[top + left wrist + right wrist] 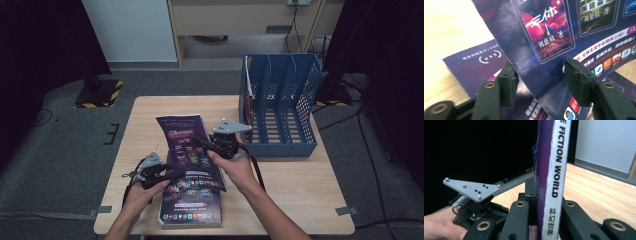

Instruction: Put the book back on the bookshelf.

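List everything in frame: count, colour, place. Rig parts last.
magazine: 1, purple cover, white spine, lifted off the stack, mid table
magazine stack: count unclear, purple, near table edge
file rack: 1, blue, far right of table; something stands in its leftmost slot
table: 1, light wood
right gripper: 1, black, shut on the magazine's spine
left gripper: 1, black, jaws astride the magazine's lower edge, pads not clearly pressing
hands: 2, one on each gripper
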### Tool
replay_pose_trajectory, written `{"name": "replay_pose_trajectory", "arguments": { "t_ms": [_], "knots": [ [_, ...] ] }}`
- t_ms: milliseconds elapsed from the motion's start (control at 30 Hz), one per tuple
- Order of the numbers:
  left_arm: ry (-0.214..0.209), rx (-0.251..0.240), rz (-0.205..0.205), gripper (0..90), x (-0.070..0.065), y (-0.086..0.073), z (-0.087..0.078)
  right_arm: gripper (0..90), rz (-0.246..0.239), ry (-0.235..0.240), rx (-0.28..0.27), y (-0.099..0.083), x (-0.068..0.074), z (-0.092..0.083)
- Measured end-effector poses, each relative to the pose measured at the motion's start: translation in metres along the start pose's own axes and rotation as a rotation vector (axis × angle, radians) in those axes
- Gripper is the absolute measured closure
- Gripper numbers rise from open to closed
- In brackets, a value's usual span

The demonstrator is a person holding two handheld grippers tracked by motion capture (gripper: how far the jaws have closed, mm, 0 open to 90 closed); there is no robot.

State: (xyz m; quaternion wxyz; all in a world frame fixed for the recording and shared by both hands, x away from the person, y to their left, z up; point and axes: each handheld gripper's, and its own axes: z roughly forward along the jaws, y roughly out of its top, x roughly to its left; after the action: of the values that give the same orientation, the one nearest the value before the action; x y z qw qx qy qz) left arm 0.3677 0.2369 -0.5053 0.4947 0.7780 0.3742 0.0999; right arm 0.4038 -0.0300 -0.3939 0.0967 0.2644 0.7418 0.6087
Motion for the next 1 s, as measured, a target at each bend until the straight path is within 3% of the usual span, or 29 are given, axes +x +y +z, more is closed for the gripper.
{"name": "replay_pose_trajectory", "arguments": {
  "t_ms": [167,400,600,1000],
  "knots": [
    [0.01,-0.006,0.012,60.8,0.002,0.004,-0.007,82.5,-0.004,0.025,-0.017,0.0,-0.001,-0.002],
    [0.019,-0.005,0.021,71.6,0.003,0.007,-0.013,82.5,-0.011,0.009,-0.02,-0.002,-0.005,-0.005],
    [0.079,-0.022,0.071,74.2,0.0,0.012,-0.019,82.1,-0.021,0.003,-0.026,-0.001,-0.007,-0.009],
    [0.159,-0.037,0.108,74.9,-0.002,0.015,-0.025,81.9,-0.064,0.023,-0.033,-0.002,-0.002,-0.011]
  ]
}}
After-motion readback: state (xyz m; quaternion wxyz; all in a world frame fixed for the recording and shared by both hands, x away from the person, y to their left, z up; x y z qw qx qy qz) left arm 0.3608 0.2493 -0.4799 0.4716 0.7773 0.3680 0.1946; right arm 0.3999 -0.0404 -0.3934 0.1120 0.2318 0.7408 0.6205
